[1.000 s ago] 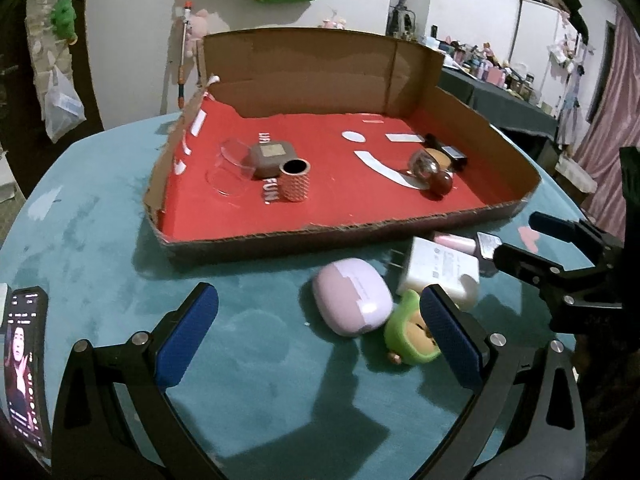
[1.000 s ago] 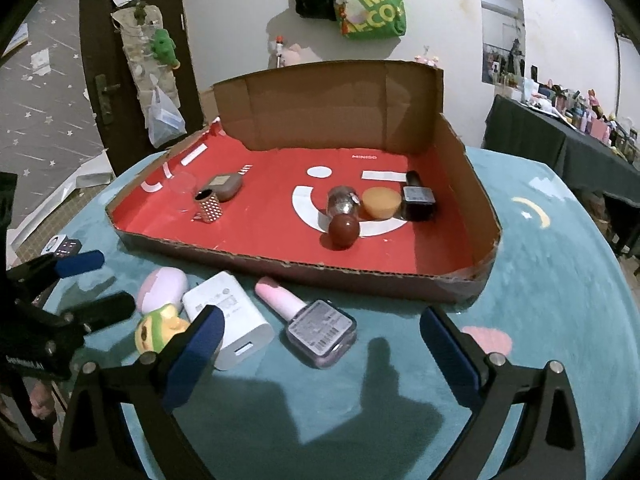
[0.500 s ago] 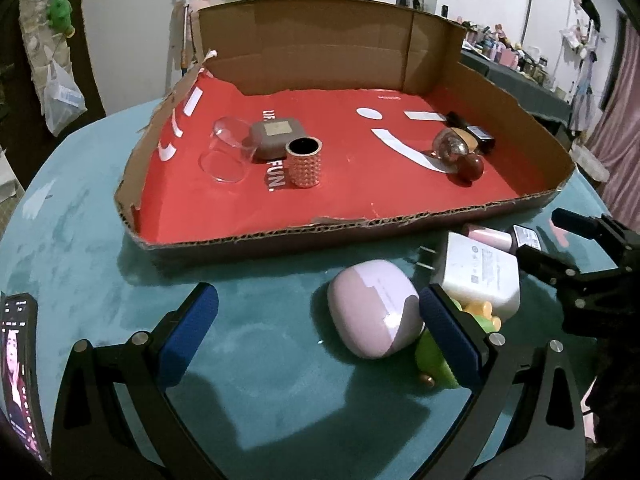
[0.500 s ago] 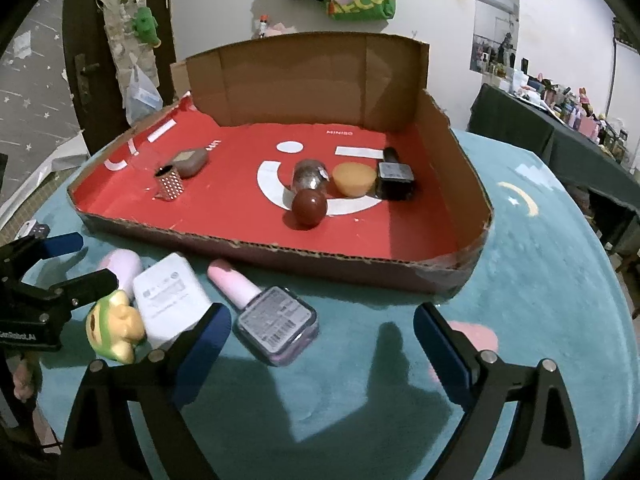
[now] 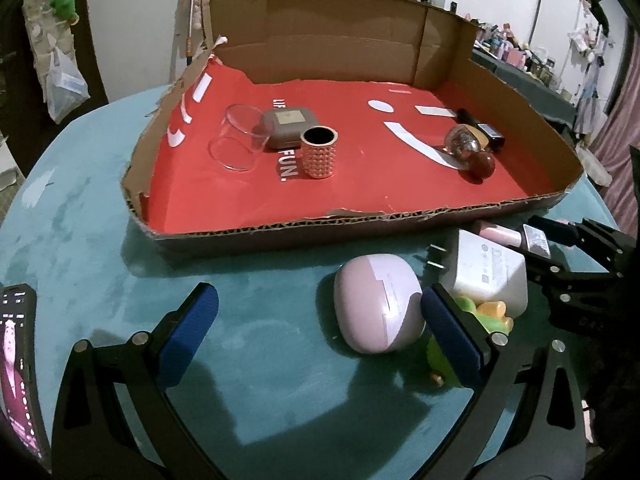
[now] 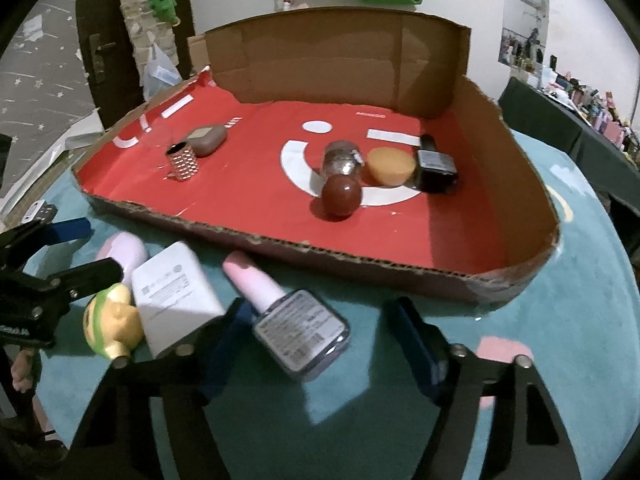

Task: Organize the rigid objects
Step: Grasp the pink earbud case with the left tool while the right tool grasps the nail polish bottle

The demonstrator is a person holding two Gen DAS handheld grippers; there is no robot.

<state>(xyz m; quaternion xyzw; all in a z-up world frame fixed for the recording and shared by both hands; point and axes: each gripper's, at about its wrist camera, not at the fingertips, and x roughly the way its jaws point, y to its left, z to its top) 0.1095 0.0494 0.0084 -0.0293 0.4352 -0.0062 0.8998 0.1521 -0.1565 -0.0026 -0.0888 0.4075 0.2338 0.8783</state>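
A red-lined cardboard tray lies on the teal table. In front of it lie a lilac case, a white charger, a green-and-yellow toy and a pink-capped nail polish bottle. My left gripper is open, and the lilac case lies between its fingers. My right gripper is open around the nail polish bottle, without touching it.
In the tray are a clear glass, a brown case, a studded cup, a silver ball, a dark red ball, an orange puck and a black bottle. A phone lies at the left.
Both grippers have moved forward and down towards the objects in front of the tray. The nail polish bottle now lies between the right fingers, and the lilac case between the left fingers.
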